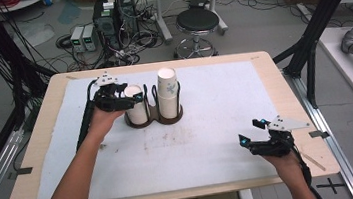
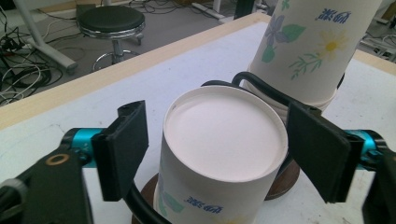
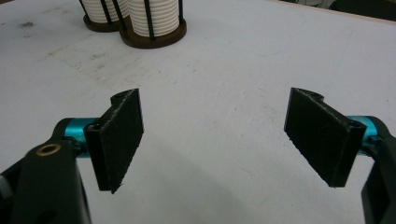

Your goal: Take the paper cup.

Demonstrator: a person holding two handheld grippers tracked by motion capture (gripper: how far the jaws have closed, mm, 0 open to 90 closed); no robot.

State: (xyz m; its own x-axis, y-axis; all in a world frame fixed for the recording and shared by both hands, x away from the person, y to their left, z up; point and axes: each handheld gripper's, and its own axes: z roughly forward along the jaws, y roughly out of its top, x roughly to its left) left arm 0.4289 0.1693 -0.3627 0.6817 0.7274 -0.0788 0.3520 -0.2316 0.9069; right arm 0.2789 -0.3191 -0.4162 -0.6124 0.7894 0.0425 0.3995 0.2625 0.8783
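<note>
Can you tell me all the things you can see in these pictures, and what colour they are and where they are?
Paper cup stacks: two, white with flower prints, upside down in the holder; the shorter stack on the left, the taller stack on the right.
Cup holder: one, dark brown base with black wire posts, far middle of the table.
Mat: one, white and a bit stained, covering the table.
Table: one, light wood.
Stool: one, black seat, on the floor beyond the table.
Cables and boxes: many, dark, on the floor behind.
Left gripper: black, open around the shorter stack.
Right gripper: black, open over bare mat.
</note>
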